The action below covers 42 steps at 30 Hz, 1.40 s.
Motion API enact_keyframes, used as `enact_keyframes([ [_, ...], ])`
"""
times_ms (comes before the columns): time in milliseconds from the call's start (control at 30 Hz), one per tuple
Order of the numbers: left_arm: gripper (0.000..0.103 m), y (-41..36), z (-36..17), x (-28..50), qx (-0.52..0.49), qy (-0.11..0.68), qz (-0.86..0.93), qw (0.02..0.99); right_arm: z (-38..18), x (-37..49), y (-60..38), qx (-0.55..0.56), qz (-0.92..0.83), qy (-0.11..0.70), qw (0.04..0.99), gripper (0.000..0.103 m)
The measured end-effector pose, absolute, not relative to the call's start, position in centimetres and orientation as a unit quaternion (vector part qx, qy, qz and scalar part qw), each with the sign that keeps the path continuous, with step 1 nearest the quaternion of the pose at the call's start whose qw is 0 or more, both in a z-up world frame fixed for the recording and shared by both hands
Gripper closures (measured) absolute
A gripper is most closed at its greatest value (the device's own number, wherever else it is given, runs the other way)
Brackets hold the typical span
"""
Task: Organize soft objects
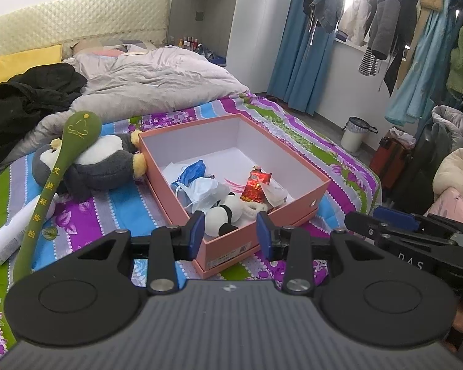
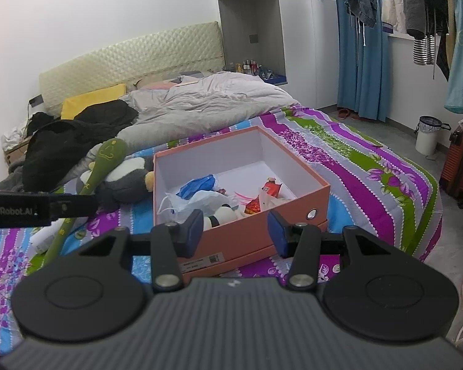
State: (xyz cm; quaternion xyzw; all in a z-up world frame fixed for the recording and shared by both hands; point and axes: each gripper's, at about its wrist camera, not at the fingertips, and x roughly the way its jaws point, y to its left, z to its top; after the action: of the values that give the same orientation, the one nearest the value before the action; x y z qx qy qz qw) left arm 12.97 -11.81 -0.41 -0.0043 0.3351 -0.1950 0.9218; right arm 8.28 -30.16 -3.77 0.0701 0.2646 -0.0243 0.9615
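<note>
An open pink box [image 1: 296, 199] [image 2: 256, 215] sits on the striped bedspread. Inside lie a small panda plush [image 1: 228, 212] [image 2: 220, 215], a white face mask [image 1: 205, 191], a blue soft item [image 1: 193, 169] [image 2: 199, 185] and a red packet [image 1: 256, 186] [image 2: 270, 189]. A grey penguin plush [image 1: 102, 163] [image 2: 126, 178] lies left of the box, with a green massage stick [image 1: 55, 182] [image 2: 89, 185] across it. My left gripper [image 1: 231, 232] is open and empty, just in front of the box. My right gripper [image 2: 236, 228] is open and empty at the box's near wall.
A white tube [image 1: 12, 234] lies at the left on the bedspread. A grey duvet [image 1: 157, 77], black clothes [image 1: 27, 95] and a yellow pillow [image 1: 24, 61] cover the far bed. Hanging clothes, a white bin [image 1: 355, 132] and an orange suitcase [image 2: 461, 166] stand right.
</note>
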Motion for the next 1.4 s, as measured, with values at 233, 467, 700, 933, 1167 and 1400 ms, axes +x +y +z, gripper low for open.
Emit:
enact_keyframes([
  [233, 0.061, -11.7, -0.6, 13.0, -0.006, 0.338, -0.195, 0.921, -3.7, 8.2, -30.2, 0.069, -0.024, 0.264, 0.962, 0.054],
  [467, 0.061, -11.7, -0.7, 13.1, -0.008, 0.340, -0.195, 0.920, -3.7, 8.3, -30.2, 0.071, -0.025, 0.265, 0.961, 0.054],
  [700, 0.044, -11.7, -0.8, 13.3, -0.009, 0.343, -0.192, 0.920, -3.9, 8.5, -30.2, 0.067, -0.031, 0.266, 0.961, 0.040],
  [933, 0.007, -11.5, -0.6, 13.5, -0.009, 0.338, -0.182, 0.923, -4.3, 8.7, -30.6, 0.065, -0.042, 0.268, 0.960, 0.017],
  [1167, 0.002, -11.6, -0.6, 13.5, -0.010, 0.338, -0.174, 0.925, -4.6, 8.6, -31.1, 0.078, -0.050, 0.266, 0.960, 0.017],
  [1400, 0.001, -11.3, -0.9, 13.4, -0.010, 0.340, -0.166, 0.926, -4.9, 8.9, -30.8, 0.075, -0.047, 0.269, 0.959, 0.017],
])
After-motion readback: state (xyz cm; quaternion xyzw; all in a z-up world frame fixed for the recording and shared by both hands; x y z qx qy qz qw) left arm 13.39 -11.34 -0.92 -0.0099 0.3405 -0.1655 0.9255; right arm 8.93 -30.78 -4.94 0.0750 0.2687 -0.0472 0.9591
